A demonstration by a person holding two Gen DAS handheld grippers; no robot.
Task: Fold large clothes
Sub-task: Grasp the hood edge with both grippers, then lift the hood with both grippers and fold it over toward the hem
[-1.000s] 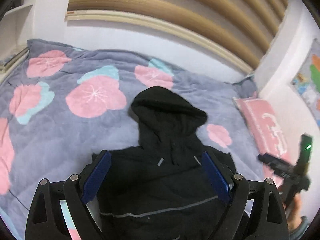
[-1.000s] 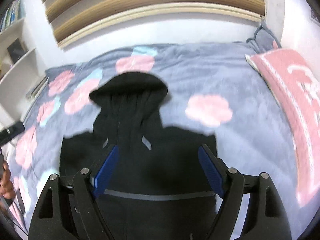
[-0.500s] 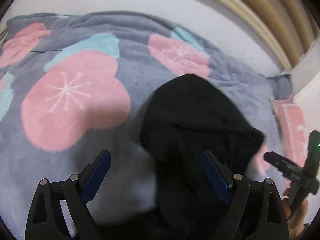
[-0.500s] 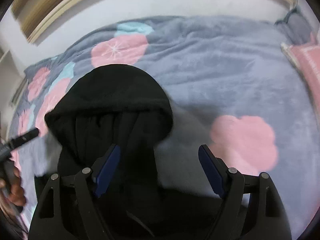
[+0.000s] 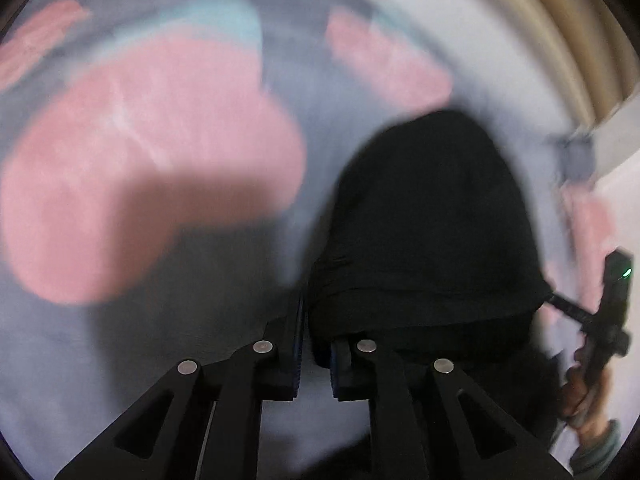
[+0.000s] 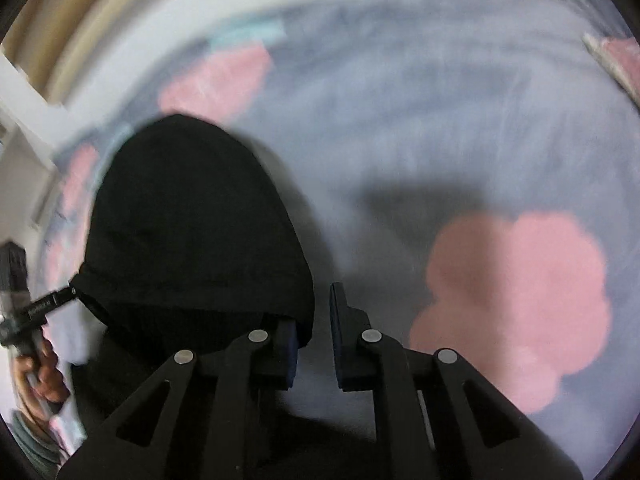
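A black hoodie lies on the bed, and its hood [image 5: 432, 220] fills the right half of the left wrist view. My left gripper [image 5: 316, 320] is at the hood's near left edge. Its jaws are closing, and black fabric sits pinched between them. In the right wrist view the hood [image 6: 188, 224] lies at the left. My right gripper [image 6: 316, 312] is at its near right edge, jaws closing, with cloth draped over the left pad. Each gripper also shows at the far side of the other view: the right gripper [image 5: 560, 304] and the left gripper [image 6: 72, 292].
A grey-blue blanket [image 5: 152, 160] with pink flowers [image 6: 516, 300] covers the bed around the hood. A pink pillow [image 6: 620, 60] lies at the far right. A pale wall with wooden slats [image 5: 560, 20] stands behind. A person's hand [image 6: 44, 376] holds the other gripper.
Both grippers came down and forward from over the hoodie's chest to the hood. Both pairs of jaws went from wide apart to nearly together on the hood's edges.
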